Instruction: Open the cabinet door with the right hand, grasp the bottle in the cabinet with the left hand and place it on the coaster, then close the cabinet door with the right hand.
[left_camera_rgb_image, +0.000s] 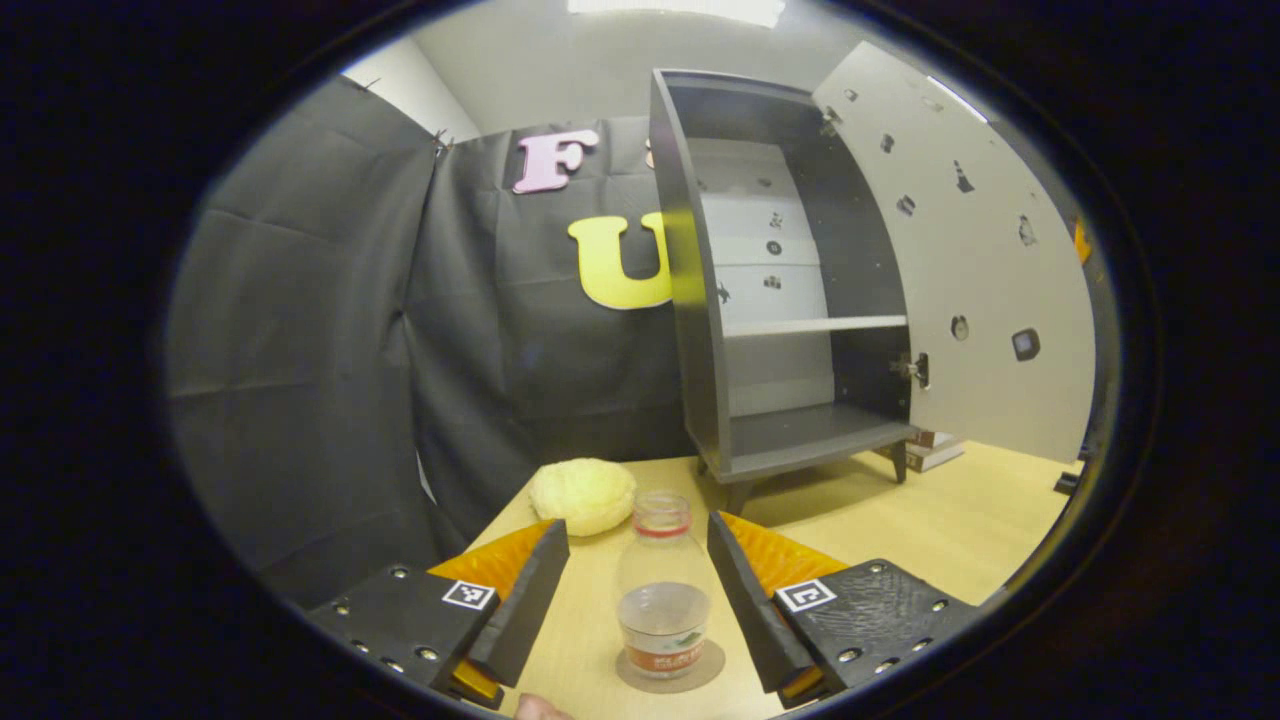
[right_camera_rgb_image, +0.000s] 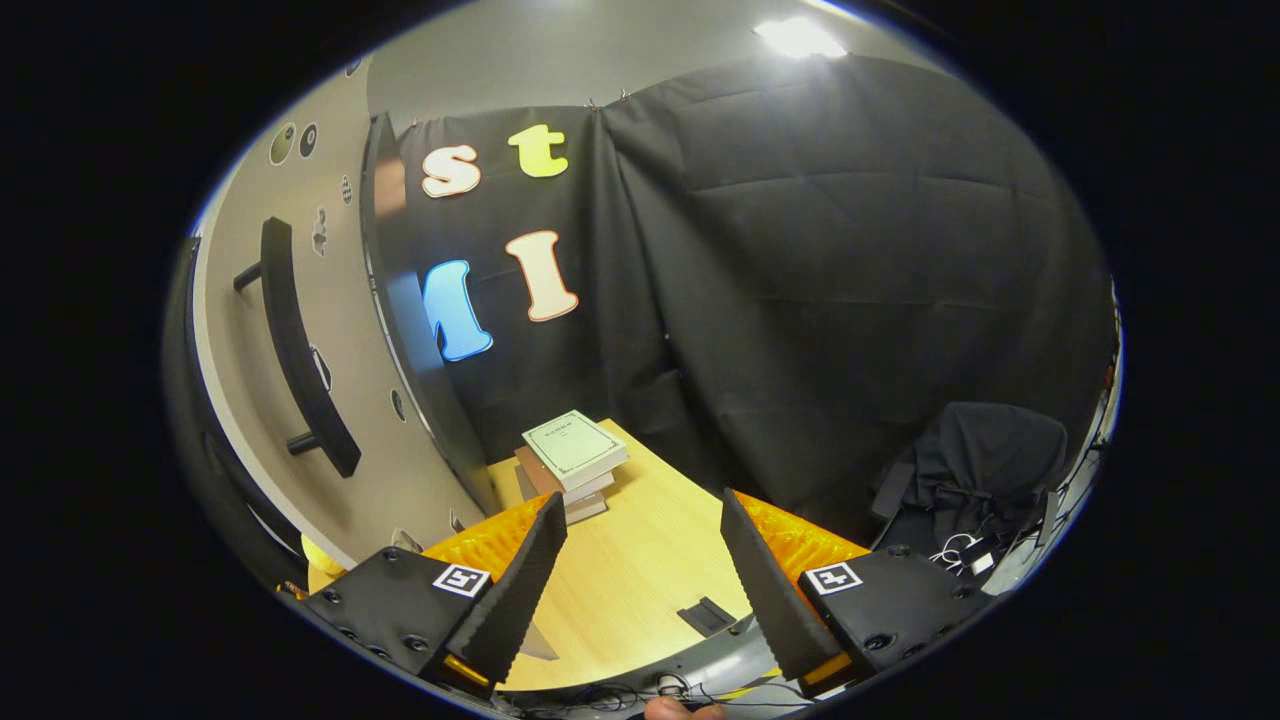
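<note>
Bottle (left_camera_rgb_image: 663, 590) stands upright on coaster (left_camera_rgb_image: 670, 668) btwn left gripper (left_camera_rgb_image: 636, 580) fingers, which are spread apart w/ gaps both sides, so placing looks done. Cabinet (left_camera_rgb_image: 790, 300) at 1 o'clock, door (left_camera_rgb_image: 960, 250) wide open. Right gripper (right_camera_rgb_image: 643, 570) also spread, nothing held; door handle (right_camera_rgb_image: 300, 350) at its 10 o'clock. Left to do: shut door.

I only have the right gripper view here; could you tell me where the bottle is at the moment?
Observer: In the left gripper view, the bottle stands upright on the coaster, between the open fingers of the left gripper, which do not touch it.
Operator: Thank you. Is anything left inside the cabinet?
Observer: The cabinet shows only bare shelves; its door stands wide open.
Operator: Anything else near the bottle?
Observer: A pale yellow round thing lies on the table just beyond it.
</note>
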